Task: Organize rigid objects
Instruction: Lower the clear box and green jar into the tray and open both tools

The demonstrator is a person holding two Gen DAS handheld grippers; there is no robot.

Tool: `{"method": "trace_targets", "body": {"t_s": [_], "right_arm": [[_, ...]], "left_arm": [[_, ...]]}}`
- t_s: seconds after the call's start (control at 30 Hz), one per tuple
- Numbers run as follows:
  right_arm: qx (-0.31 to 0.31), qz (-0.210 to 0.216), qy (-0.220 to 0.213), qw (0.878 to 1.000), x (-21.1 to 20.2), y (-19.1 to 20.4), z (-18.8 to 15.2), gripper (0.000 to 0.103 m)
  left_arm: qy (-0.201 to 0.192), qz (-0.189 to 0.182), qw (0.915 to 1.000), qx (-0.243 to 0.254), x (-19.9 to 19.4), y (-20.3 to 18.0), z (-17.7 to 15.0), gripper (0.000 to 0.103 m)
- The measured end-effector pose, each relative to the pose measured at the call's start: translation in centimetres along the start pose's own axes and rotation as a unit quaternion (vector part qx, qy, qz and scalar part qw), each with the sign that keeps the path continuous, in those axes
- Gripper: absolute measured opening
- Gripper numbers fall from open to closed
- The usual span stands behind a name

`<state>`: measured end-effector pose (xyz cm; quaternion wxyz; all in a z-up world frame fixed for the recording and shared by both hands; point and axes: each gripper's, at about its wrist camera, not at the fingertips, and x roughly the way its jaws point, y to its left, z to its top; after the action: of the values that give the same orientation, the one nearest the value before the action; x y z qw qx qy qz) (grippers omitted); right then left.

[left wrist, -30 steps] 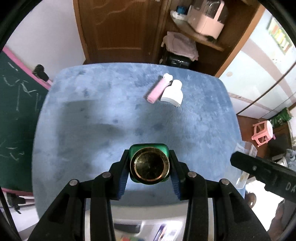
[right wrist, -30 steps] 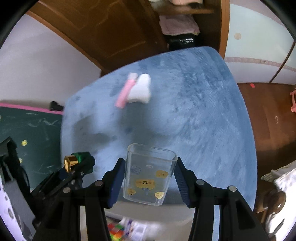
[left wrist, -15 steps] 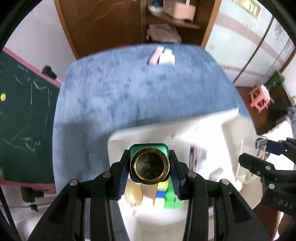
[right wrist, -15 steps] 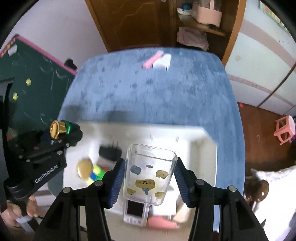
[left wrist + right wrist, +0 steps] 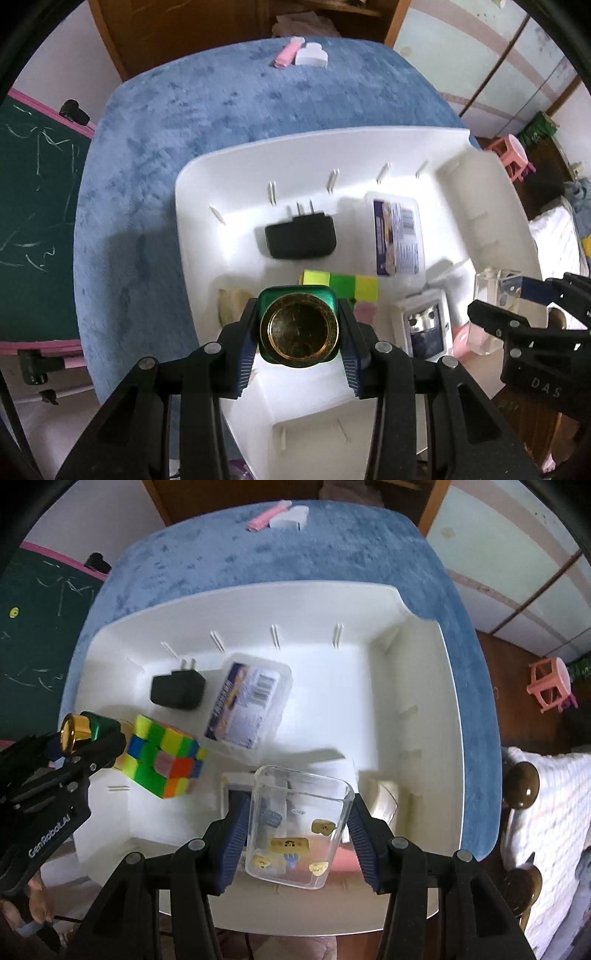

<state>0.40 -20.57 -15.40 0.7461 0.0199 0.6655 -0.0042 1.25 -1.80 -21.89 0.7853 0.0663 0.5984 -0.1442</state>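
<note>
My left gripper (image 5: pixel 298 334) is shut on a green bottle with a gold cap (image 5: pixel 298 329), held above the left part of a white bin (image 5: pixel 192 206). My right gripper (image 5: pixel 297 836) is shut on a clear plastic cup with small stickers (image 5: pixel 295 827), held above the bin's front (image 5: pixel 424 686). In the bin lie a black plug adapter (image 5: pixel 177 692), a clear labelled box (image 5: pixel 247 705), a colourful puzzle cube (image 5: pixel 162 760) and a small device (image 5: pixel 424 328). The left gripper and the bottle (image 5: pixel 86 731) show at the left of the right wrist view.
The bin stands on a blue plush table (image 5: pixel 147 155). A pink item (image 5: pixel 286 55) and a white bottle (image 5: pixel 312 57) lie at the table's far edge. A green chalkboard (image 5: pixel 33 177) is at the left, a pink stool (image 5: pixel 552 681) at the right.
Both grippers have pulled back and lifted from over the bare table to above the white bin, each still holding its object. The pink item and white bottle now look farther away.
</note>
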Motion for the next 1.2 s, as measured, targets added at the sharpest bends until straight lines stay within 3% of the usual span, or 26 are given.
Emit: {"method": "trace_targets", "body": {"t_s": [0.4, 0.6, 0.73, 1.2], "right_arm": [[0.013, -0.008, 0.005, 1.000, 1.3, -0.2, -1.1, 0.054], [0.018, -0.008, -0.004, 1.000, 0.9, -0.1, -1.3, 0.054], [0.020, -0.002, -0.012, 1.000, 0.3, 0.2, -1.4, 0.054], [0.023, 0.018, -0.056, 0.998, -3.2, 0.5, -1.6, 0.054]], "left_arm": [[0.018, 0.010, 0.9998, 0.009, 0.8, 0.1, -1.1, 0.045], [-0.016, 0.023, 0.9996, -0.005, -0.7, 0.7, -0.8, 0.071], [-0.029, 0.019, 0.9993, -0.012, -1.5, 1.1, -0.5, 0.075], [-0.084, 0.026, 0.9959, -0.023, -5.0, 1.8, 0.4, 0.075]]}}
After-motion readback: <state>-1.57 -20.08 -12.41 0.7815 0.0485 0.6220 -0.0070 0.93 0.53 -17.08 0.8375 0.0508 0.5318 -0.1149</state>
